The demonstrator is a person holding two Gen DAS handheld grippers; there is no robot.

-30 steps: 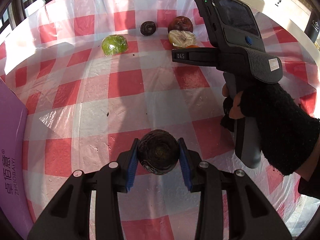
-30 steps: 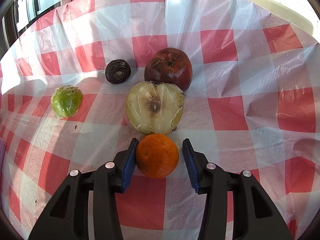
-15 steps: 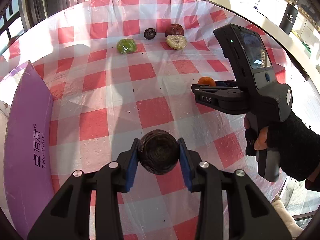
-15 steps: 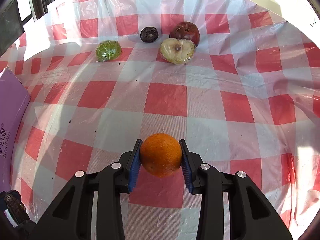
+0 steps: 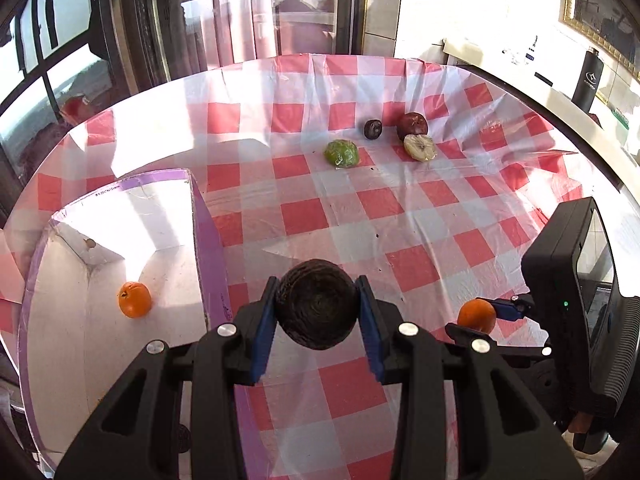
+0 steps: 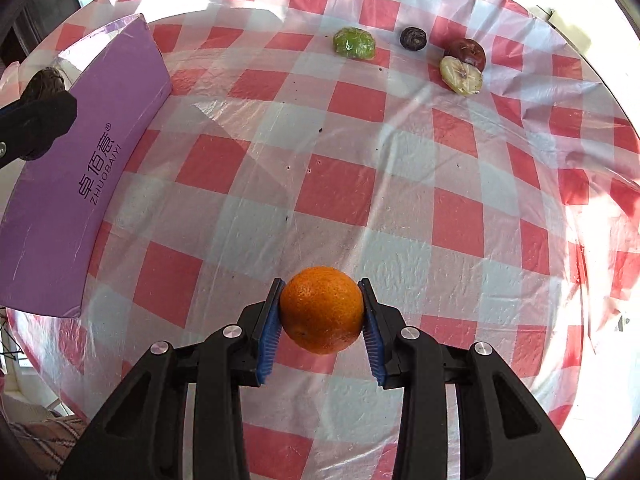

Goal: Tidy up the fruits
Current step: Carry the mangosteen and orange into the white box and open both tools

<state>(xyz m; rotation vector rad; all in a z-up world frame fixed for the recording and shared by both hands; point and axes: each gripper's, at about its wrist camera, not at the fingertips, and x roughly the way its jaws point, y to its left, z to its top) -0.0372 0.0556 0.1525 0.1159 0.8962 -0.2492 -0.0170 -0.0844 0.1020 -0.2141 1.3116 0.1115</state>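
Observation:
My left gripper [image 5: 316,330] is shut on a dark wrinkled passion fruit [image 5: 316,304], held above the table beside the right wall of the purple box [image 5: 208,252]. One orange [image 5: 135,299] lies on the box's white floor. My right gripper [image 6: 320,328] is shut on an orange [image 6: 322,310], lifted over the checked cloth; the same gripper [image 5: 486,322] shows at the right of the left wrist view. The left gripper's dark fruit [image 6: 47,80] appears over the box [image 6: 80,168] in the right wrist view.
Far across the red-and-white checked tablecloth [image 6: 360,184] lie a wrapped green fruit [image 6: 354,43], a small dark fruit [image 6: 413,37], a red apple [image 6: 468,53] and a wrapped half apple [image 6: 460,75]. Windows and curtains stand behind the table. A dark bottle [image 5: 588,80] stands at far right.
Both grippers have pulled back from the far fruits and risen, each carrying its fruit. The right gripper closed on the orange and lifted it. The purple box's inside came into view.

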